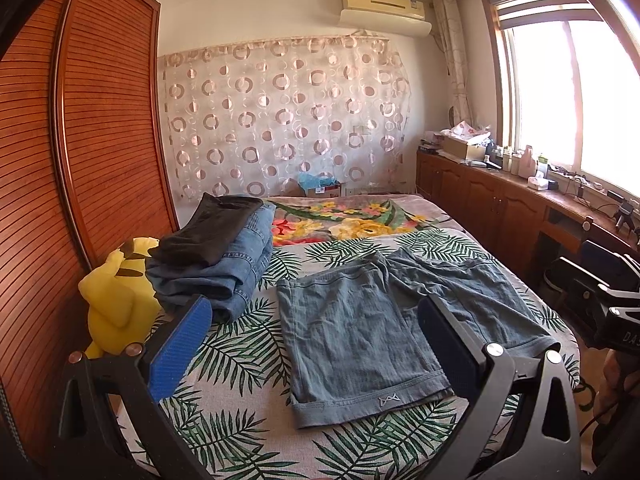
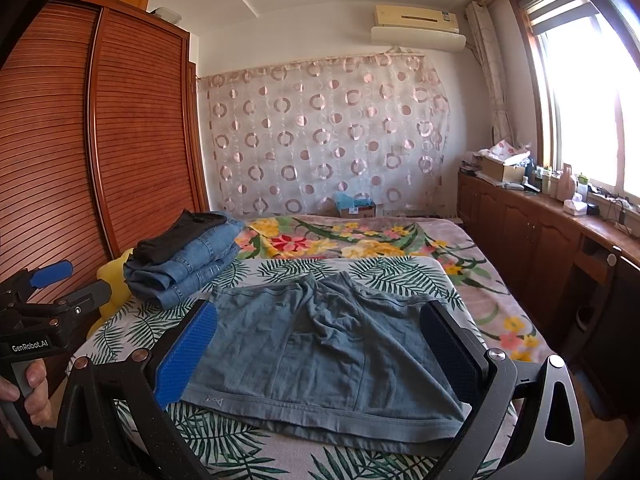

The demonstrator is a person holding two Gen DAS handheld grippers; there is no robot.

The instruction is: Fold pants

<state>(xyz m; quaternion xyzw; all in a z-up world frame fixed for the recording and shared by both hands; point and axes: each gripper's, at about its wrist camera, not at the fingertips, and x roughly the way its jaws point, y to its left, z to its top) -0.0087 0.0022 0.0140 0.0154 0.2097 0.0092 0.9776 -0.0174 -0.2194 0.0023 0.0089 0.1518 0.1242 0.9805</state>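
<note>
Sunlit from a wide window, a bedroom's bed (image 2: 280, 452), spread with a palm-leaf cover, serves as the work surface for a folding job. Nearest the cameras, the left hand-held gripper (image 1: 316, 344) and the right hand-held gripper (image 2: 320, 352) both hang just above the cover with jaws spread wide, gripping nothing, blue ribbed pads facing inward. In the right wrist view the body of the left tool reads "GenRobot.AI", a person's hand (image 2: 24, 392) wrapped around its handle.

Between the jaws lie the pants (image 1: 384, 328), a short grey-blue pair laid flat and unfolded on the leaf-print cover, waistband toward the cameras and both legs pointing to the far wall. A small stitched emblem sits on the waistband; its lettering cannot be made out. The cloth looks thin, soft and light, already creased at the crotch, so it will likely drape and bunch rather than hold a line. The waistband corners and the leg hems appear the firmest places to pinch.

Just beyond, to the left, a stack of folded jeans (image 1: 236, 264) topped by a dark garment sits beside a yellow plush toy (image 1: 116, 300). Farther back a floral blanket (image 2: 360, 240) covers the bed's far half, before a circle-patterned curtain (image 2: 320, 136) and a wall air conditioner (image 2: 416, 26).
</note>
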